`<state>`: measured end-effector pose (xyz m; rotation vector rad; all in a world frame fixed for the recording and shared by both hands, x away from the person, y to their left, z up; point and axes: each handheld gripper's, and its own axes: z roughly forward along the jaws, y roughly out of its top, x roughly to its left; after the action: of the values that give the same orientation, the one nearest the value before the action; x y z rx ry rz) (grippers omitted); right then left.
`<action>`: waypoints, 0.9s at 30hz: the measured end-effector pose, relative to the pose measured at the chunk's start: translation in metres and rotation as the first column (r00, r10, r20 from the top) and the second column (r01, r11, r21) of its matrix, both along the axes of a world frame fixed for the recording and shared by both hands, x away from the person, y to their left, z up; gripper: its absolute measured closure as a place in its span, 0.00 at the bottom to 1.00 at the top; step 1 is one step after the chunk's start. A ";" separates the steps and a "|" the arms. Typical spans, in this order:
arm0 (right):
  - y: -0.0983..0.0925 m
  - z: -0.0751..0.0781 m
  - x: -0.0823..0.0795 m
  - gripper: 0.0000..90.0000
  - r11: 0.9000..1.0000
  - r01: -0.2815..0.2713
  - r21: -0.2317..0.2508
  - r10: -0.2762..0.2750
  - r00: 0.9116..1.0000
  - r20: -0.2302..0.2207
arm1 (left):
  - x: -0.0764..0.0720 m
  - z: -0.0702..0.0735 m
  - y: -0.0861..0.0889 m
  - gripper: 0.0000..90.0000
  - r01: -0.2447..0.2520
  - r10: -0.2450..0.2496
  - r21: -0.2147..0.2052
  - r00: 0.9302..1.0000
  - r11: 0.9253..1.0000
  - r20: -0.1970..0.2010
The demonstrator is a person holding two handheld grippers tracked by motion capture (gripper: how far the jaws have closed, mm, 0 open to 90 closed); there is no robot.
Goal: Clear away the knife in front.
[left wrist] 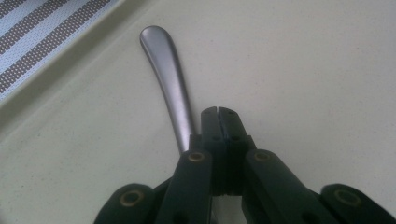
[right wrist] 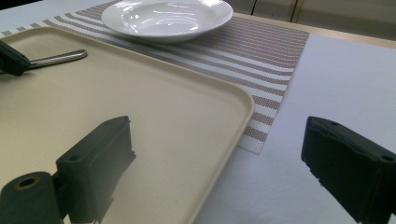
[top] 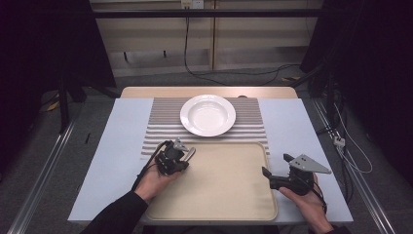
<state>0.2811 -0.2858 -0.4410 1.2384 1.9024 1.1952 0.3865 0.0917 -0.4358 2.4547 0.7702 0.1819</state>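
Observation:
A beige tray (top: 229, 195) lies at the table's front, with a metal utensil handle (left wrist: 168, 74) over its far left corner. My left gripper (left wrist: 218, 111) is shut just above the tray; its jaws meet with nothing visible between the tips. The handle runs along the left jaw and vanishes beneath it, so contact is unclear. From above, the left gripper (top: 179, 148) points toward the plate with the handle (top: 189, 153) poking out. My right gripper (top: 276, 164) stands open and empty at the tray's right edge (right wrist: 233, 121), one jaw over the tray and one over the tablecloth.
A white deep plate (top: 208, 115) rests on a striped placemat (top: 160, 122) just beyond the tray. A pale blue cloth (top: 292, 126) covers the table on both sides. The utensil's working end is hidden under the left gripper.

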 end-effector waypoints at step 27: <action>0.000 0.000 0.000 0.10 1.000 0.000 0.001 0.000 1.000 -0.002 | 0.004 0.002 0.011 1.00 -0.047 0.047 0.025 0.999 0.999 -0.004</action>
<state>0.2813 -0.2859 -0.4411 1.2403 1.9038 1.1957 0.3903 0.1025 -0.4338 2.4629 0.8323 0.2047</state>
